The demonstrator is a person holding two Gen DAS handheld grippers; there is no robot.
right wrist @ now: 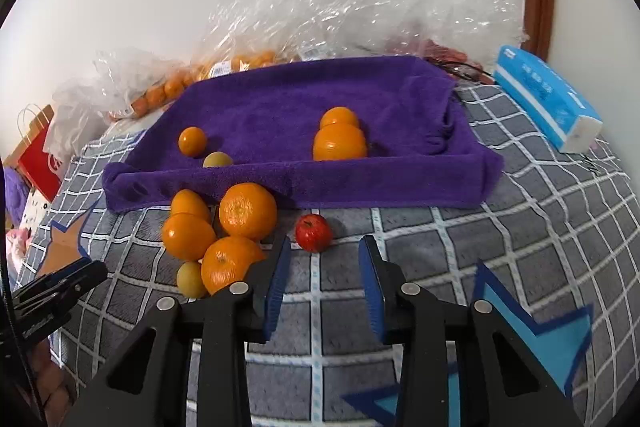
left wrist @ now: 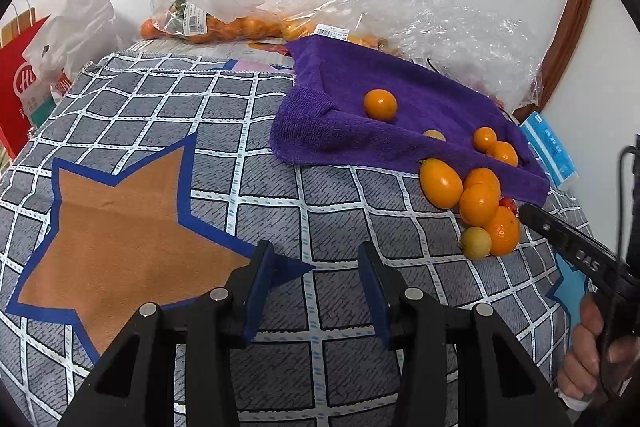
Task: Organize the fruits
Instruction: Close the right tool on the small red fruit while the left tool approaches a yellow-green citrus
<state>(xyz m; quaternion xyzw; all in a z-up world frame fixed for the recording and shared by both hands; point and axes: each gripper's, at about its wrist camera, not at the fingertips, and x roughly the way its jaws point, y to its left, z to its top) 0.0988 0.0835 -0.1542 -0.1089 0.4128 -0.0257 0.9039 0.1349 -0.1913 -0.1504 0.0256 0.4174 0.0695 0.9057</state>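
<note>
Both grippers hover with jaws apart, holding nothing: the left gripper [left wrist: 316, 287] over the checked cloth [left wrist: 224, 131], well left of the purple towel [right wrist: 304, 99], the right gripper [right wrist: 324, 283] just in front of it. Four fruits lie on the towel. Against its near edge sits a cluster of oranges [right wrist: 224, 227], with a small red fruit [right wrist: 314, 233] beside them.
</note>
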